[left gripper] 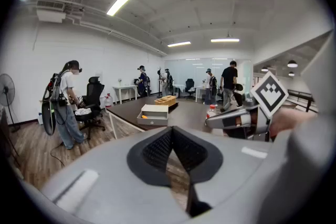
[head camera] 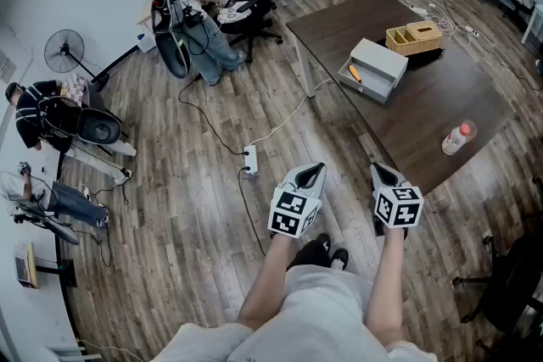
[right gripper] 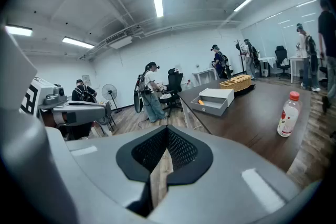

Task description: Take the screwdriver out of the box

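Observation:
A grey box (head camera: 374,68) with its drawer pulled open lies on the dark table (head camera: 424,110). The orange-handled screwdriver (head camera: 355,73) rests in the drawer. In the gripper views the box (left gripper: 154,114) (right gripper: 214,100) is small and far off, with an orange speck of the screwdriver (left gripper: 143,117) (right gripper: 201,103) in the drawer. My left gripper (head camera: 310,174) (left gripper: 172,127) and right gripper (head camera: 383,174) (right gripper: 168,127) hang side by side over the wooden floor, well short of the table. Both are shut with nothing between the pads.
A wooden tray-like box (head camera: 413,36) stands behind the grey box. A bottle with a red cap (head camera: 459,137) (right gripper: 286,114) sits near the table's front edge. A power strip and cables (head camera: 250,158) lie on the floor. People and office chairs are at the left and back.

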